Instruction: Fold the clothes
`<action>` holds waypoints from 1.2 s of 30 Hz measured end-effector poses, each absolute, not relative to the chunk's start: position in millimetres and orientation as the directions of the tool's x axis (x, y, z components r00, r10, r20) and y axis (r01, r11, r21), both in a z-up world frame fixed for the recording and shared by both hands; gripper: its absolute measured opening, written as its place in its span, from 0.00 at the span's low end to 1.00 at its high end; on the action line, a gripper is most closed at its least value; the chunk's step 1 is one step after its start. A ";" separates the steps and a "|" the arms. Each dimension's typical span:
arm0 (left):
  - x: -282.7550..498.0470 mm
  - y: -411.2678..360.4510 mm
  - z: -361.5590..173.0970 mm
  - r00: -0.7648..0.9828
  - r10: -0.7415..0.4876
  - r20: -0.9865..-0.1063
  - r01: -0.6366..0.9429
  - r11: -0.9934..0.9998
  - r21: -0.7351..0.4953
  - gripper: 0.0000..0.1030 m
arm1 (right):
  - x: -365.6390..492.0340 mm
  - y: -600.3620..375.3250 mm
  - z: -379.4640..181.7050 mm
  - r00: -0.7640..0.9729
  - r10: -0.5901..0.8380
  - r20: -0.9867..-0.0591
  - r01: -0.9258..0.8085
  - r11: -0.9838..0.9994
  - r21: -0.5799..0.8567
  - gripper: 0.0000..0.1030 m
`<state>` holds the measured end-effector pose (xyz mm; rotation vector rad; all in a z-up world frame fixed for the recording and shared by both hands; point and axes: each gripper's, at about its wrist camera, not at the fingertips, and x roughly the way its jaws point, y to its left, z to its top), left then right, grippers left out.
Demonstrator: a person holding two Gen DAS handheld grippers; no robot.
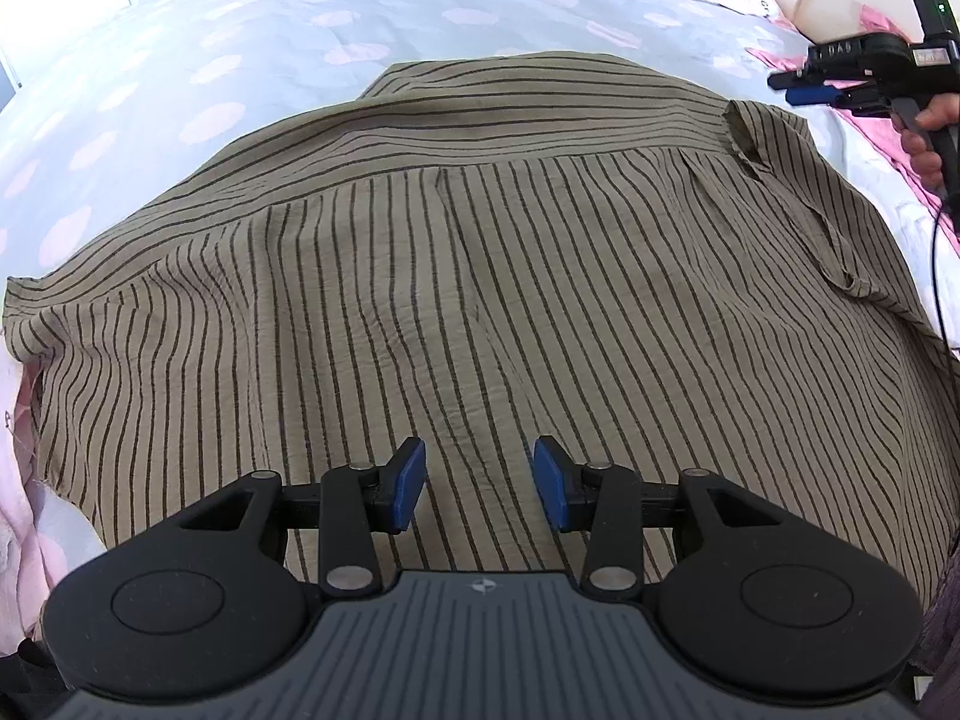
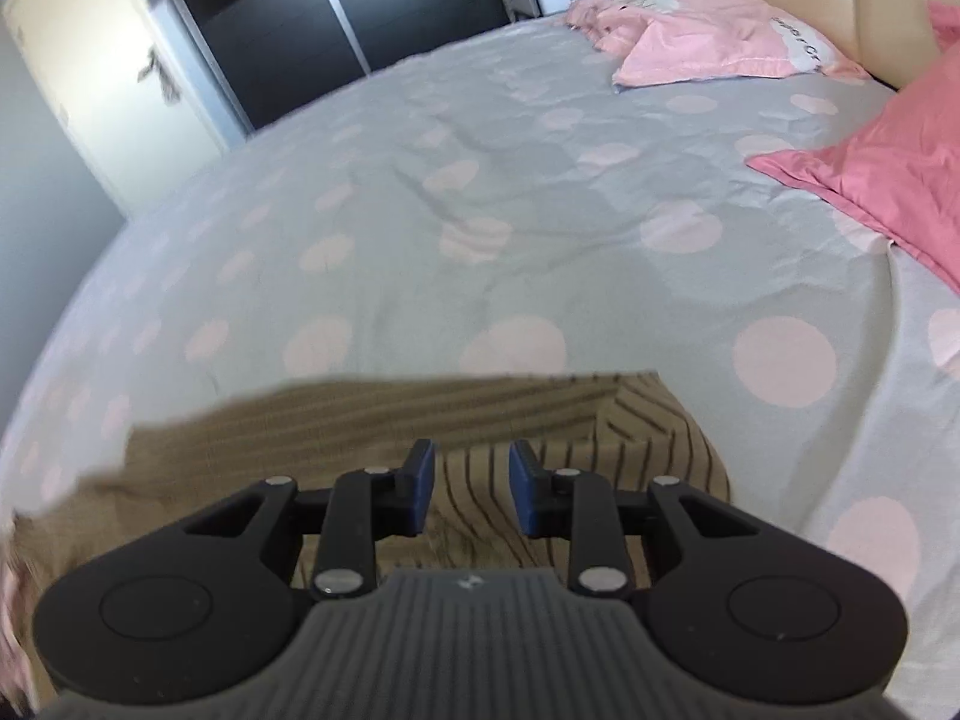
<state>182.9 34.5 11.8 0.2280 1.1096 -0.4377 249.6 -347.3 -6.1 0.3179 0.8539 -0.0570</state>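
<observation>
One striped shirt, two pink pillows.

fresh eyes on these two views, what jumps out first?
The olive-brown shirt with thin dark stripes fills the left wrist view, spread flat on the pale grey bedsheet with pink dots. The left tool hangs over its near hem, blue pads apart, nothing between them. At the shirt's far right corner the right tool stands open too, with pink pillows by the headboard beyond.
</observation>
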 end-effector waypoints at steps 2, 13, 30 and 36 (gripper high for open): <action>182.5 33.8 11.7 0.370 -0.226 -0.901 0.453 0.891 -0.037 0.37 | 242.5 -336.8 -12.0 0.622 0.063 -0.781 0.131 0.974 0.183 0.28; 182.6 21.2 9.9 0.364 -0.222 -0.905 0.472 0.881 -0.026 0.37 | 210.4 -338.8 -52.3 0.467 0.024 -0.884 0.082 0.994 0.071 0.11; 179.4 8.8 5.0 0.360 -0.196 -0.912 0.489 0.872 0.005 0.37 | 200.8 -337.7 -32.1 0.483 0.149 -0.863 0.047 0.980 0.195 0.27; 180.0 9.9 5.2 0.366 -0.191 -0.911 0.486 0.874 0.012 0.37 | 178.4 -351.8 -26.2 0.466 0.130 -0.875 0.064 0.982 0.180 0.28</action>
